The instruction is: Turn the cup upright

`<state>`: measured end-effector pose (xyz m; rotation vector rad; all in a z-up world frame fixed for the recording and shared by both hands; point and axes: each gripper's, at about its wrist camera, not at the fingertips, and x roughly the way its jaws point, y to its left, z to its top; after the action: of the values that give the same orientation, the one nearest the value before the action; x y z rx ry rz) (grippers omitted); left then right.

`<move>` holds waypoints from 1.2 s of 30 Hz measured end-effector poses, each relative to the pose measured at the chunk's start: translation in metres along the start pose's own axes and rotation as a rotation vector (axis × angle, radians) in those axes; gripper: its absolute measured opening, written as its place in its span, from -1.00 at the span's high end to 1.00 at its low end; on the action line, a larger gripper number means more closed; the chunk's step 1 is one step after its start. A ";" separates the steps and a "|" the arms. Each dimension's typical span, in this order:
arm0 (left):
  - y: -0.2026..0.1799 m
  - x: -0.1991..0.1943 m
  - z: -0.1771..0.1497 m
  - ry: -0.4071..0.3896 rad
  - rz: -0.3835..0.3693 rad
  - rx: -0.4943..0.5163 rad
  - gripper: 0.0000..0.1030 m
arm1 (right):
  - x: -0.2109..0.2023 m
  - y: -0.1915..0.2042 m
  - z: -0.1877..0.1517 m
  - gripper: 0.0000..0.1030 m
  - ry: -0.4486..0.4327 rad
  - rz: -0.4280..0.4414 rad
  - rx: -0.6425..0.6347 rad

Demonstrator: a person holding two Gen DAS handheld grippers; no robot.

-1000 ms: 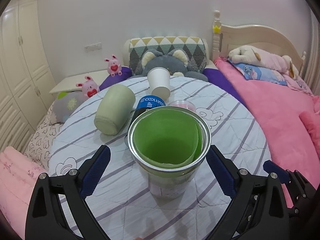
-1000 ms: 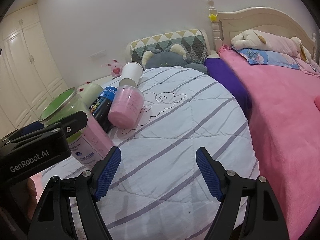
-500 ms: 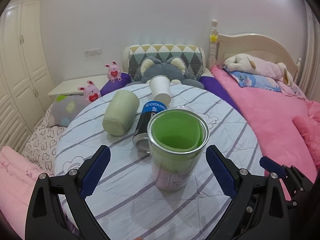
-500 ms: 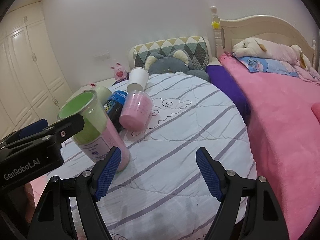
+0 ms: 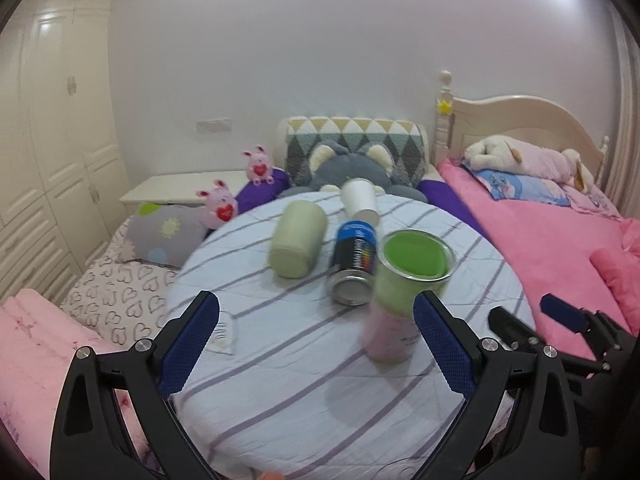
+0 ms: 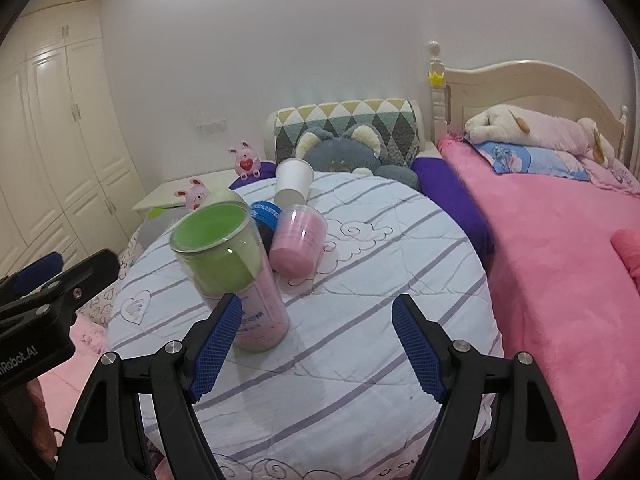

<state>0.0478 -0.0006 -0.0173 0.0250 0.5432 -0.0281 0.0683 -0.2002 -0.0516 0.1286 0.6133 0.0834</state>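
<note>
A clear cup with a green and pink lining stands upright on the round striped table, also in the right wrist view. My left gripper is open and empty, held back from the cup, which sits just ahead of its right finger. My right gripper is open and empty, with the cup just beyond its left finger. A pale green cup, a blue can and a pink cup lie on their sides. A white paper cup sits tilted at the far edge.
A pink bed with a plush toy is to the right. A grey plush and patterned cushion are behind the table. Small pink plush toys and a white nightstand are at left.
My left gripper has pulled back from the upright cup, which now stands free on the table. The right gripper has also drawn back a little.
</note>
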 end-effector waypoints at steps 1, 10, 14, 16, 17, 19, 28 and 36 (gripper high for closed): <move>0.004 -0.003 -0.001 -0.007 0.003 -0.005 -0.93 | -0.001 0.002 0.001 -0.53 -0.003 -0.003 -0.003; 0.046 -0.025 -0.009 -0.042 0.016 -0.052 -0.93 | -0.025 0.023 0.001 -0.53 -0.065 -0.027 -0.031; 0.058 -0.033 -0.012 -0.059 0.016 -0.054 -0.93 | -0.041 0.036 0.001 -0.53 -0.117 -0.033 -0.052; 0.060 -0.036 -0.014 -0.066 0.022 -0.055 -0.94 | -0.048 0.043 0.001 -0.53 -0.142 -0.033 -0.062; 0.061 -0.038 -0.015 -0.070 0.024 -0.055 -1.00 | -0.051 0.046 0.001 -0.53 -0.154 -0.033 -0.067; 0.064 -0.042 -0.017 -0.081 0.030 -0.058 -1.00 | -0.057 0.052 -0.001 -0.53 -0.178 -0.033 -0.077; 0.064 -0.052 -0.023 -0.100 0.045 -0.051 -1.00 | -0.069 0.061 -0.009 -0.61 -0.243 -0.009 -0.098; 0.056 -0.049 -0.020 -0.100 0.063 -0.038 -1.00 | -0.069 0.058 -0.013 -0.61 -0.262 0.003 -0.105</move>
<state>-0.0028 0.0571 -0.0083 0.0037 0.4428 0.0417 0.0023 -0.1493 -0.0142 0.0378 0.3461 0.0994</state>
